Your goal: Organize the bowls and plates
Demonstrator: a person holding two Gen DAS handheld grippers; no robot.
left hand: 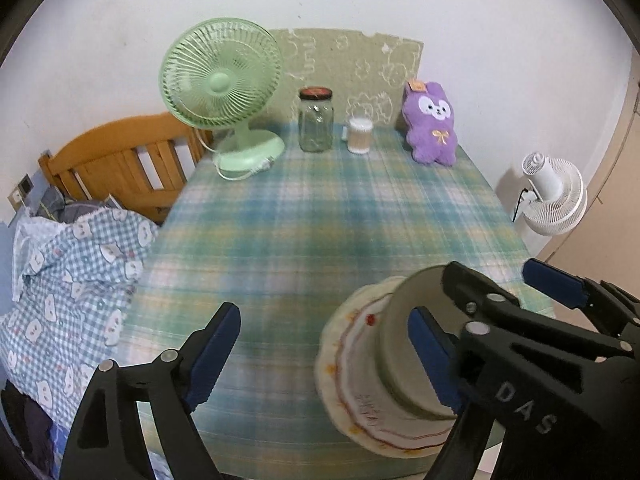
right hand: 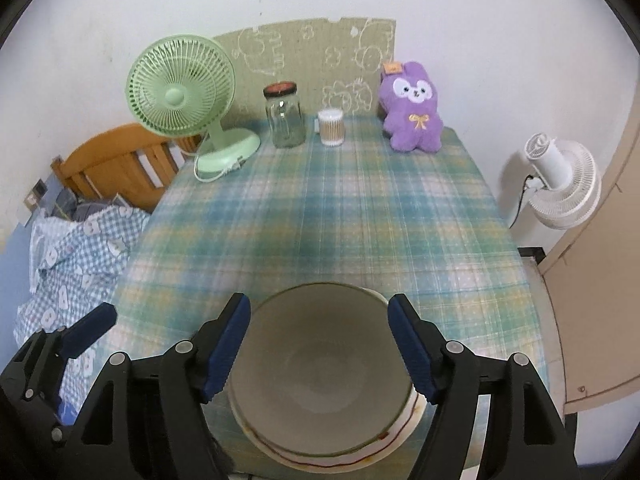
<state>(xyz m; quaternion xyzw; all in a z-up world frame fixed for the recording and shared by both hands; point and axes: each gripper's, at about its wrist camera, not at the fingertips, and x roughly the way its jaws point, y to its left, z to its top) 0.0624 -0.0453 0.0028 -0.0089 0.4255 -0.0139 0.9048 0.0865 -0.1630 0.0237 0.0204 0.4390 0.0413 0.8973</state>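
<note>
A grey-green bowl [right hand: 320,372] sits in a cream plate [right hand: 394,432] with a red wavy line, at the near edge of the plaid-covered surface [right hand: 320,220]. The right claw [right hand: 320,352] hangs over the bowl, jaws spread wide to either side of its rim, pads clear of it. The left claw [left hand: 324,356] gapes wide too, holding nothing, just left of the plate. Along the far edge stand a green fan [right hand: 180,92], a glass jar [right hand: 285,120], a cotton-swab tub [right hand: 331,126] and a purple plush [right hand: 412,108].
</note>
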